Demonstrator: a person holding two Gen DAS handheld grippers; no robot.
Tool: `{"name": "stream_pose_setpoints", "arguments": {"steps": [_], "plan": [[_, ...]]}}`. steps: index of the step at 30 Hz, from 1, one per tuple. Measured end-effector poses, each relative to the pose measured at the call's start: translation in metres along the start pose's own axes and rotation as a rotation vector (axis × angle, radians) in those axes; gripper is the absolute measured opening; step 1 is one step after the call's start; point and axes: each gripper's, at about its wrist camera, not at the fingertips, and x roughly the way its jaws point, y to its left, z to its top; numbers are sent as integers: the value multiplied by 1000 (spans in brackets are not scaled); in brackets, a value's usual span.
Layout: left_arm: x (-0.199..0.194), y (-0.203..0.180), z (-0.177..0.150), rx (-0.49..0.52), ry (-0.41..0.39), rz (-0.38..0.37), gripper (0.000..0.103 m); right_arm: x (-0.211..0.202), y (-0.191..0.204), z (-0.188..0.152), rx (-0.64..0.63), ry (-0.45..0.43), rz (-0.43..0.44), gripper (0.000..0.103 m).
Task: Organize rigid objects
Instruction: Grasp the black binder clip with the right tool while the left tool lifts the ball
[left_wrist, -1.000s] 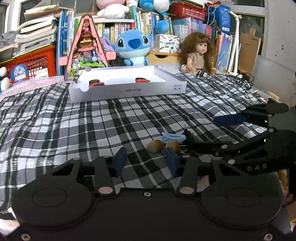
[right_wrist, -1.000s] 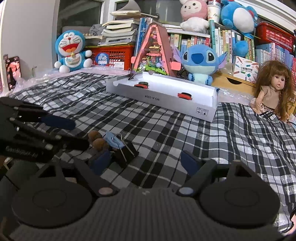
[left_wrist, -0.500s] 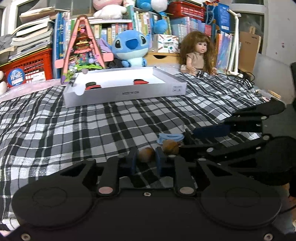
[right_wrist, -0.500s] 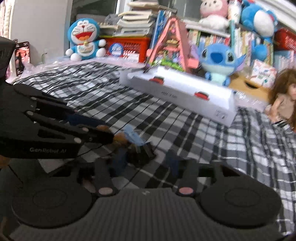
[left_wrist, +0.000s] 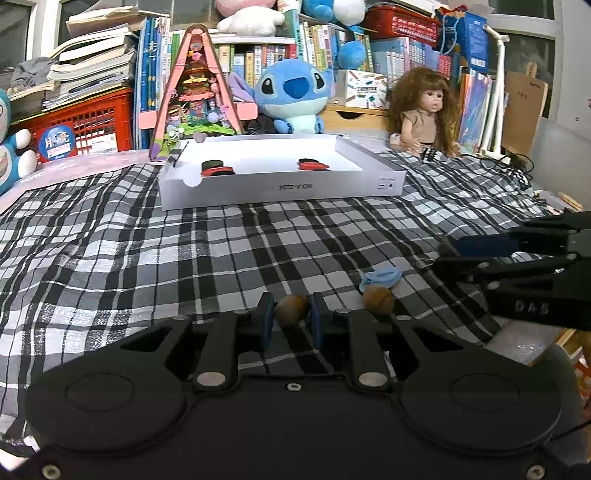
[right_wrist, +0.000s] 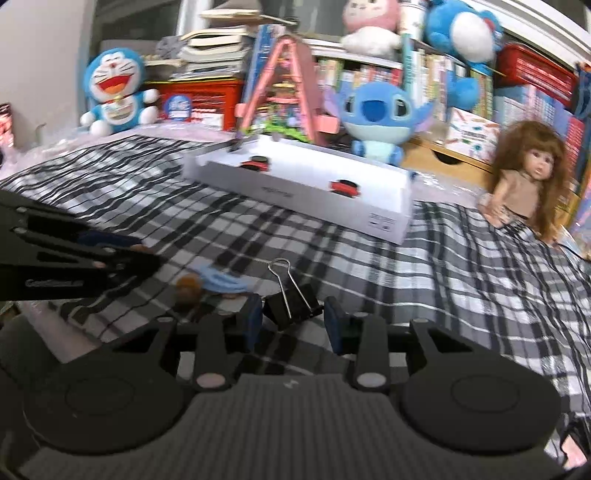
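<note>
My left gripper is shut on a brown nut, held just above the plaid cloth. A second brown nut and a blue clip lie to its right; both also show in the right wrist view, the nut and the clip. My right gripper has its fingers around a black binder clip, with small gaps on both sides. The white box at the back holds two red-and-black discs.
Behind the box stand a Stitch plush, a pink triangular toy house, a doll, a red crate and shelves of books. A Doraemon plush sits at the far left. The plaid cloth covers the surface.
My left gripper closed on the brown nut and lifted it slightly. My right gripper moved in around the black binder clip and narrowed its fingers.
</note>
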Motion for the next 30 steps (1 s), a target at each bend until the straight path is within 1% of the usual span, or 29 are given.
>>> {"name": "stream_pose_setpoints", "arguments": {"steps": [5, 10, 16, 30], "plan": [[2, 1, 3, -12, 5, 20, 19, 1, -10, 0, 53, 3, -22, 42], [4, 3, 6, -28, 10, 39, 19, 3, -12, 1, 84, -2, -21, 43], [6, 5, 9, -37, 11, 52, 19, 4, -12, 5, 96, -13, -24, 43], [8, 8, 15, -53, 10, 58, 19, 8, -14, 9, 115, -11, -30, 43]]}}
